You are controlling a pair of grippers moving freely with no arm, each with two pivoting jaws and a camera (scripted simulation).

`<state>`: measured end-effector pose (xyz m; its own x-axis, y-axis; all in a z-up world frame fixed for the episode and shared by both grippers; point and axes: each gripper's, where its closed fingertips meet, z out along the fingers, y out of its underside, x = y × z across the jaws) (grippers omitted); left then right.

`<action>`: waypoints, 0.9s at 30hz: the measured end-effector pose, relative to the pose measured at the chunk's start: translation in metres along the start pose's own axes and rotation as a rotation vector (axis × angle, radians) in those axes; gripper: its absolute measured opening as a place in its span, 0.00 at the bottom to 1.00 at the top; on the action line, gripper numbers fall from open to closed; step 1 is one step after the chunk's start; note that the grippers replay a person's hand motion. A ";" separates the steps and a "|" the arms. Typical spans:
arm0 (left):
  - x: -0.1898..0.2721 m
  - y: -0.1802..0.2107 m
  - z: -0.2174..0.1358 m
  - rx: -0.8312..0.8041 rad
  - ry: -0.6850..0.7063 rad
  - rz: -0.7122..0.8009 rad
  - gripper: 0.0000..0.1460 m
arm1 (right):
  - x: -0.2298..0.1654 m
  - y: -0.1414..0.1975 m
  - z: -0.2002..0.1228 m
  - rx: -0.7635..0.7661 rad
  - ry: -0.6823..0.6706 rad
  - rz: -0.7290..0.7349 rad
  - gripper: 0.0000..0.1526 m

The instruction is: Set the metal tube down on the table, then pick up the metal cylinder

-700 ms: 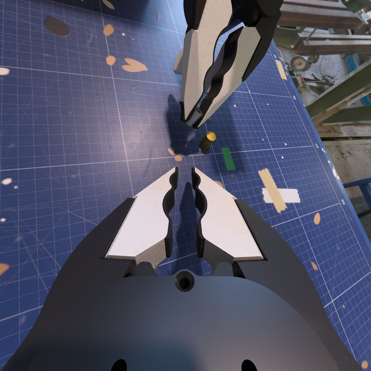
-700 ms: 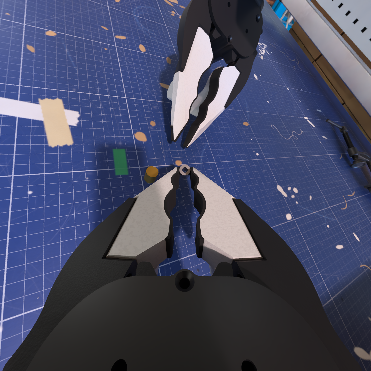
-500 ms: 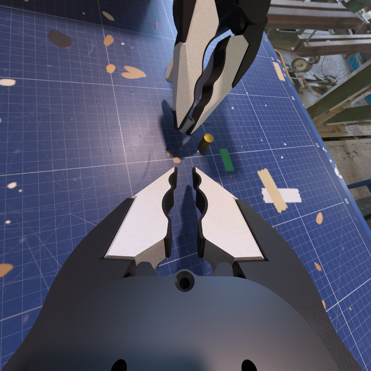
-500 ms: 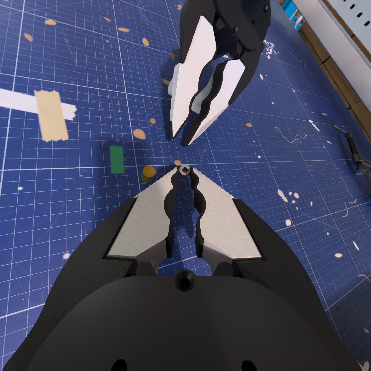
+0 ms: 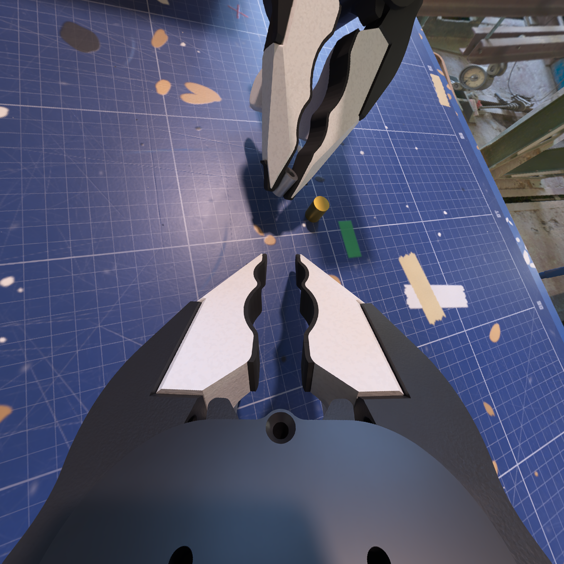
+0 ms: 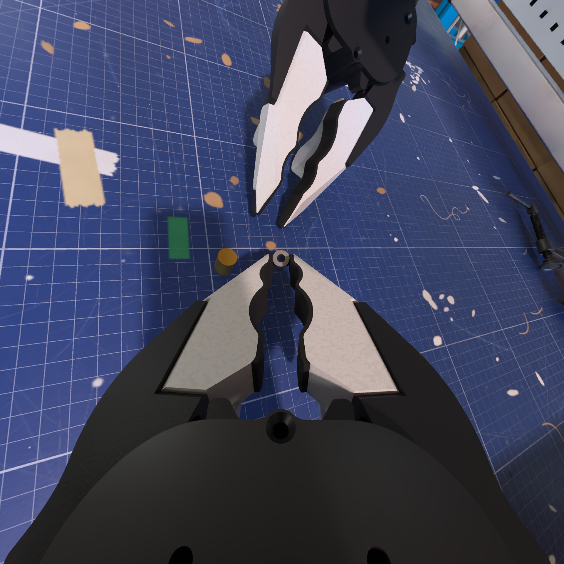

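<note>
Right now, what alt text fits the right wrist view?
The right gripper pinches a small grey metal tube at its fingertips above a blue grid mat. A gold cylinder stands just left of it, and the open left gripper hovers opposite.

Small white numerals (image 5: 497, 214) are picked up along the right edge of the blue gridded table (image 5: 91, 189), set like ruler marks, but they are too small and blurred to be read. A red cross mark (image 5: 238, 11) is spotted at the far end. In the right wrist view, white print (image 6: 415, 74) is seen near the far edge, smeared past reading.
</note>
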<state>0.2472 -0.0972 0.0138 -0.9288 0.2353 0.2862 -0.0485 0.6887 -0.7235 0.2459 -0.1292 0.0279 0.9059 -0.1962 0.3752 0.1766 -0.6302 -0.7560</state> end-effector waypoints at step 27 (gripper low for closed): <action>0.006 -0.005 0.002 0.012 0.112 -0.052 0.03 | 0.000 0.001 0.000 -0.001 0.004 -0.011 0.06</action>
<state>0.2412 -0.1001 0.0177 -0.8781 0.2749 0.3915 -0.1006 0.6940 -0.7129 0.2455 -0.1296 0.0272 0.9024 -0.1927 0.3855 0.1857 -0.6332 -0.7514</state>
